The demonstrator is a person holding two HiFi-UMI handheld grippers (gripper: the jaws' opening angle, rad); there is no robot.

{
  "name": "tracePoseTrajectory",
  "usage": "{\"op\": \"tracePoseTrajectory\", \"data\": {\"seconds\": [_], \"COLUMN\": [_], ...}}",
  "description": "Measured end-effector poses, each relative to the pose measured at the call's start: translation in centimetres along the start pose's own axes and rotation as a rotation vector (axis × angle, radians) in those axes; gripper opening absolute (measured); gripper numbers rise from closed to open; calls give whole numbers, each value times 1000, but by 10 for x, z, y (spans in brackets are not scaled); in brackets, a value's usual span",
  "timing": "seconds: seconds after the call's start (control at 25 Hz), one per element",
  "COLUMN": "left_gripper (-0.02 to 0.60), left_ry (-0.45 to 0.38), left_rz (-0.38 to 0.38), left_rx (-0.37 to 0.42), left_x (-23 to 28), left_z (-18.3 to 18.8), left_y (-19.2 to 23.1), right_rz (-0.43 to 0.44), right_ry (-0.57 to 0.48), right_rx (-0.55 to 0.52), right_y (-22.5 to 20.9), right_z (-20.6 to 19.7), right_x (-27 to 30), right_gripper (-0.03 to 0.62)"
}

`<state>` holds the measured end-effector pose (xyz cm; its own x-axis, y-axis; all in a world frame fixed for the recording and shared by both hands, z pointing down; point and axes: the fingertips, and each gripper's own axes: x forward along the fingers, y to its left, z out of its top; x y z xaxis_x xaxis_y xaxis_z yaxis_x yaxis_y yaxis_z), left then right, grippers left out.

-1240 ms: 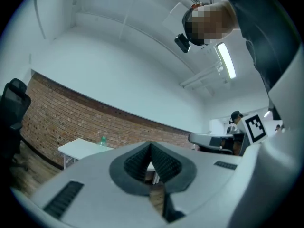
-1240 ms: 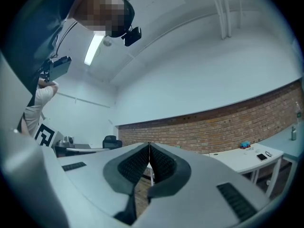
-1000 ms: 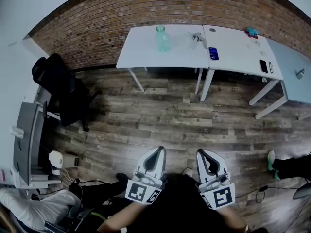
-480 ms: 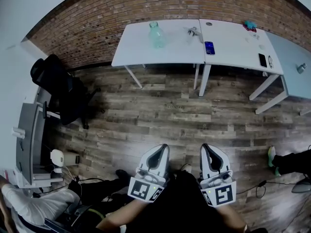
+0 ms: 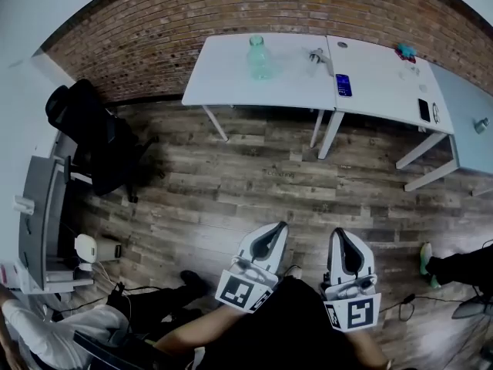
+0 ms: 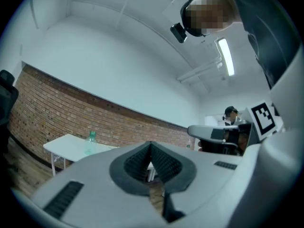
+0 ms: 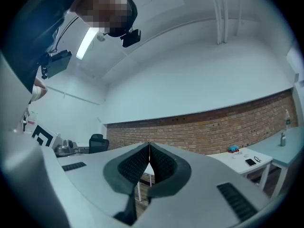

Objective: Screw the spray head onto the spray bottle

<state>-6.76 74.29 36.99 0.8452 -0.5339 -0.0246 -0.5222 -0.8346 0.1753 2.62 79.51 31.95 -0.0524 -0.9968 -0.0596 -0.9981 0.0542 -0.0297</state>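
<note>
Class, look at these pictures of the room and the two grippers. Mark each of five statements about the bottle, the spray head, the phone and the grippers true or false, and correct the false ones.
1. The bottle stands upright on the white table. True.
2. The spray head is screwed onto the bottle. False: it lies on the table, apart from the bottle.
3. The left gripper and the right gripper are both shut with nothing between their jaws. True.
4. The left gripper touches the bottle. False: both grippers are over the wooden floor, well short of the table.
5. The phone lies on the floor. False: it lies on the neighbouring table.
</note>
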Motion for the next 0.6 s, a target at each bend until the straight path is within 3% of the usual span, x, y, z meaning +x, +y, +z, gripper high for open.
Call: {"op": "tracePoseTrajectory", "data": {"seconds": [0.32,0.6], "left_gripper": [-2,-2], "left_ry": [2,12], "left_rz": [-38,-12], "left_rx": [-24,-35], "left_x": [30,33], "left_z": [9,23], "left_y": [47,102], "right_rz": [26,22], "right_ry": [41,53], "right_rx": [-5,-24], "right_y": [15,33], "right_z": [-16,-16], "right_x": [68,121], "right_gripper": [8,8]}}
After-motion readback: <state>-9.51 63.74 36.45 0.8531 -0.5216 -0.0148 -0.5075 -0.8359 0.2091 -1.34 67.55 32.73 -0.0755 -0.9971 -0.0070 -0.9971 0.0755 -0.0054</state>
